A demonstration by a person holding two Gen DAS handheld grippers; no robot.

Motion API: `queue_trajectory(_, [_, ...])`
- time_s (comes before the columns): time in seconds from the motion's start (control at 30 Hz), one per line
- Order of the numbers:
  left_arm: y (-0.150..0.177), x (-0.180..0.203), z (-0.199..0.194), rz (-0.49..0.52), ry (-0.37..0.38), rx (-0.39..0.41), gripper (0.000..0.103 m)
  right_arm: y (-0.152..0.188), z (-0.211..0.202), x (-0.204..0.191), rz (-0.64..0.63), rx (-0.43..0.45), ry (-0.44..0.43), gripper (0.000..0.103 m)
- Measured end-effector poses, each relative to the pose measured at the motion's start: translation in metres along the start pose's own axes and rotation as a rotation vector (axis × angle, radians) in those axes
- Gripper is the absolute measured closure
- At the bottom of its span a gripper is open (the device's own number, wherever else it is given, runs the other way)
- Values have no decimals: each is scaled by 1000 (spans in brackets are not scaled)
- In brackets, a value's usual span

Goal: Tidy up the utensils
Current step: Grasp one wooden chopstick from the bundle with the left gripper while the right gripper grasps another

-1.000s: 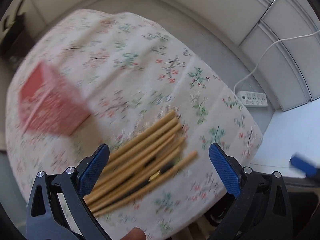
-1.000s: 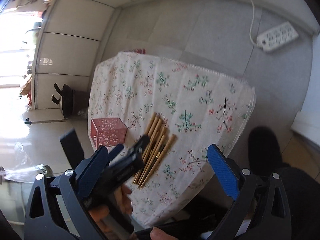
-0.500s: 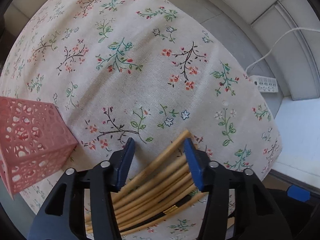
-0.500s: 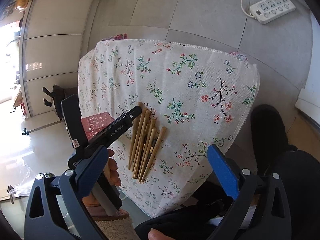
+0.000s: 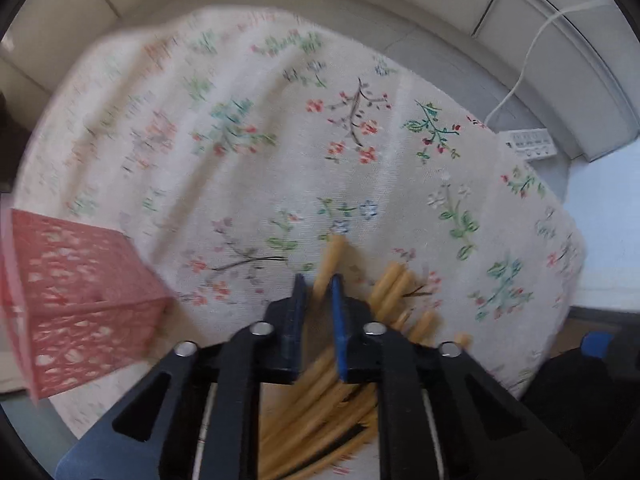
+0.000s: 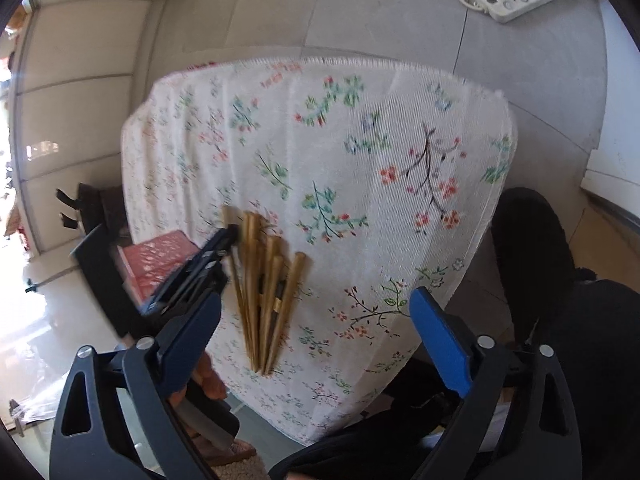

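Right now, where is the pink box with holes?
In the left wrist view, the pink perforated plastic box stands on the floral tablecloth at the left, beside the wooden chopsticks.

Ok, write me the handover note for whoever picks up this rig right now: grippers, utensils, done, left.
Left gripper: jaws have just closed, now shut on one chopstick at the left edge of the pile.
Right gripper: open, holding nothing, above the table's near edge.
Chopstick pile: lying on the floral tablecloth.
Pink holder: left of the pile, standing on the cloth; no chopsticks seen in it.
Done: first chopstick gripped.
Left: lift it into the holder, then likely the rest.
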State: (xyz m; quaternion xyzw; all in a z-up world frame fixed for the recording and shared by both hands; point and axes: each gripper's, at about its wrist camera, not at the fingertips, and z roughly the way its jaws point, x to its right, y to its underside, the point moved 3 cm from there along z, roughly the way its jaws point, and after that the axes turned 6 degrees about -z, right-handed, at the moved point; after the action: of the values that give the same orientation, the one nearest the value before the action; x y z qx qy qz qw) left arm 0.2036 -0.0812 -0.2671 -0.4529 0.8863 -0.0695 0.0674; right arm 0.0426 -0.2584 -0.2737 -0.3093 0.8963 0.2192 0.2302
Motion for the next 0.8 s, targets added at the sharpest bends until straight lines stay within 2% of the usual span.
queue_trajectory(0.07, [12,-5,-17,-4,9,63,96,3,9,0,-1,1,31,26])
queue_trajectory(0.23, [51,-15,-86,8,-24,237,96,9,37,-10,-4,-42,66,35])
queue_trajectory(0.33, [79,-20,-131,-32,-3,342,96,12,51,-17,1,-19,98,42])
queue_trajectory(0.37, [89,-20,-145,-49,6,378,96,12,55,-20,2,-11,122,51])
queue_trajectory(0.47, [112,-23,-178,-107,32,475,96,10,62,-26,11,14,179,65])
queue_trajectory(0.63, [150,-31,-215,-165,49,612,96,6,67,-36,10,93,259,70])
queue_trajectory(0.8, [171,-45,-252,-218,67,746,96,7,77,-52,-25,121,351,70])
